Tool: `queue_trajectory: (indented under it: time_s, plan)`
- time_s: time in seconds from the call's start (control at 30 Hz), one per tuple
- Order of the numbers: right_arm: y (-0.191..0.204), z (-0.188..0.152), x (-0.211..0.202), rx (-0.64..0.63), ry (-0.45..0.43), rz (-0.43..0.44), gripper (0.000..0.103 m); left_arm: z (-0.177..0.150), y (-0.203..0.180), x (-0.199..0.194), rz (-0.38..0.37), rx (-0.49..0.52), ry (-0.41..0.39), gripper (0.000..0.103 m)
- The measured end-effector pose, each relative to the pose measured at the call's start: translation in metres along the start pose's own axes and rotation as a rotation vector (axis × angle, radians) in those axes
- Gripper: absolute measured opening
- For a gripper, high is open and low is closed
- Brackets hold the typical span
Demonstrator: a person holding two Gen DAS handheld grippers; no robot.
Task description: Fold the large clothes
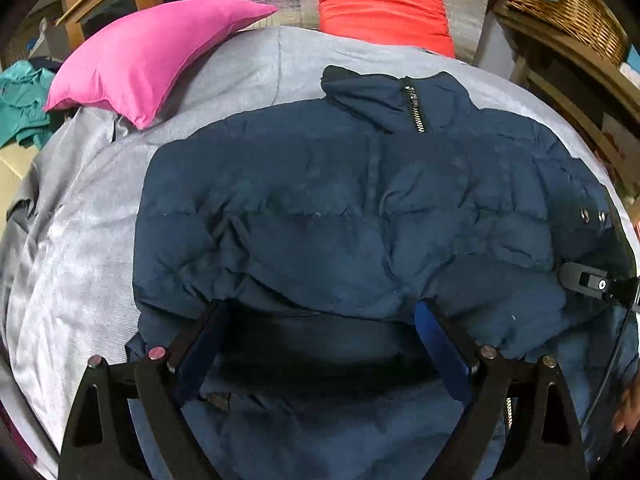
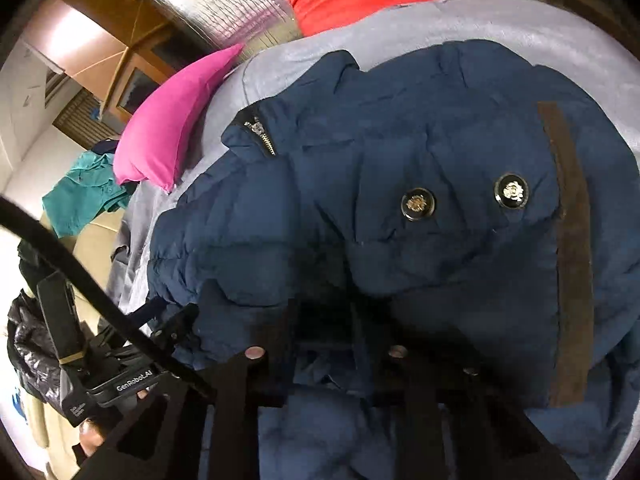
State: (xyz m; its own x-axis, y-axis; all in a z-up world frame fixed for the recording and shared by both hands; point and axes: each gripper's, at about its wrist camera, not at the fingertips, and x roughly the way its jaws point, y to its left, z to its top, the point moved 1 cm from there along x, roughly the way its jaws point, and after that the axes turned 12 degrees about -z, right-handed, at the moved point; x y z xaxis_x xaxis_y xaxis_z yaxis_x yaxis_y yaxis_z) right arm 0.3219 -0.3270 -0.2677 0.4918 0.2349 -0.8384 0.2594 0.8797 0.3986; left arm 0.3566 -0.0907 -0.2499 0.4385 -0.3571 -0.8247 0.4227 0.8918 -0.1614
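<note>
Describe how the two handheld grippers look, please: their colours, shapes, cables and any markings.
The left gripper has black angular arms with cut-out holes, silver round pivot pins and flat blue pads on its jaws. Seen from the right wrist view, its black body carries white lettering, "GenRobot.AI". The right gripper is built of similar black arms with round pins. A black cable crosses beside it.

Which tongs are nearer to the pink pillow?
Left. The left tongs sit at the jacket's near edge, towards the pink pillow's side; the right tongs are over the jacket's opposite side, farther away.

Grey-sheeted bed (image 1: 80,280): navy jacket (image 1: 360,208), pink pillow (image 1: 152,52)
</note>
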Motion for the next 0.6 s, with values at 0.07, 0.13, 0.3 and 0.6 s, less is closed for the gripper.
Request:
queue_trajectory:
  time_s: [0.07, 0.13, 0.3, 0.6]
  plan:
    - [-0.002, 0.000, -0.008, 0.010, -0.010, 0.023, 0.028, 0.001, 0.004, -0.007, -0.029, -0.029, -0.006, 0.093]
    - [0.002, -0.002, -0.019, 0.000, -0.037, 0.069, 0.030, 0.004, 0.008, -0.020, -0.095, -0.071, -0.045, 0.093]
    - [0.027, -0.012, -0.019, -0.072, -0.046, 0.118, 0.029, 0.008, 0.002, -0.027, -0.074, -0.044, -0.092, 0.093]
    - [0.010, -0.009, -0.021, -0.022, 0.011, 0.075, 0.027, 0.004, 0.005, -0.028, -0.052, -0.044, -0.052, 0.094]
